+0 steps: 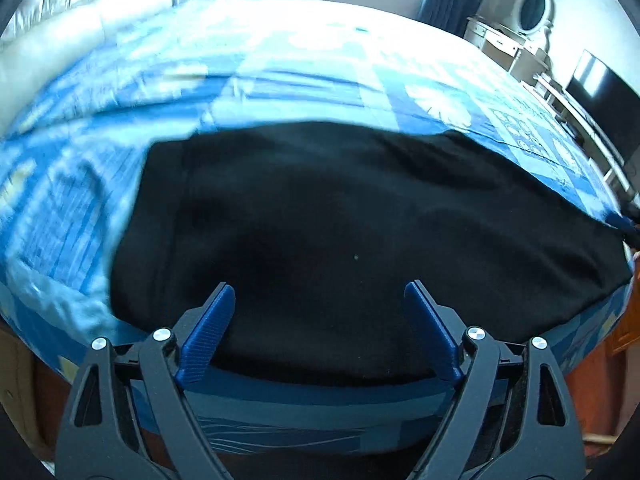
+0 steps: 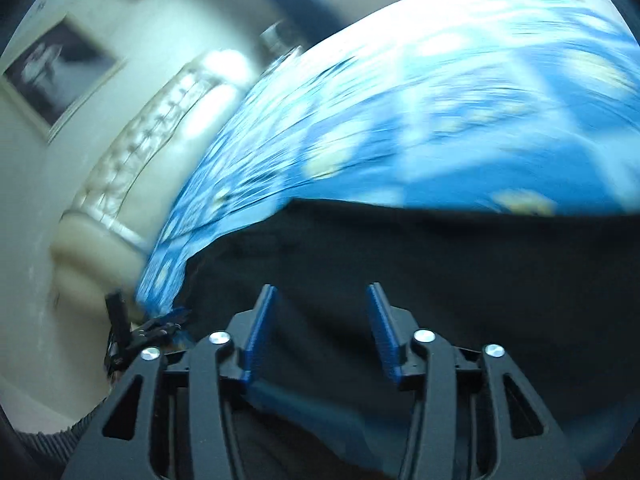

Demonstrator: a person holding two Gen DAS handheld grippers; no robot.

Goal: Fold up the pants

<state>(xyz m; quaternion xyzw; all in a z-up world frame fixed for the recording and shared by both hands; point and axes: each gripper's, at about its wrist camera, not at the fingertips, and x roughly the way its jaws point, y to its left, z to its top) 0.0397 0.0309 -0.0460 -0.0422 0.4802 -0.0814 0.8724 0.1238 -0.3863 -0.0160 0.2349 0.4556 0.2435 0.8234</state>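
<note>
Black pants (image 1: 340, 220) lie spread flat on a bed with a blue patterned cover (image 1: 280, 72), near its front edge. My left gripper (image 1: 320, 296) hovers over their near part, its blue pads wide apart with nothing between them. In the blurred right wrist view the same pants (image 2: 440, 260) fill the lower half, on the blue cover (image 2: 440, 100). My right gripper (image 2: 322, 296) stands over the dark cloth with its jaws partly apart. No cloth is pinched between its pads.
A cream tufted headboard (image 1: 80, 20) runs along the bed's left side and shows again as the headboard (image 2: 140, 168). A white dressing table with an oval mirror (image 1: 532, 8) and a dark screen (image 1: 600, 88) stand at the right. A framed picture (image 2: 60, 72) hangs on the wall.
</note>
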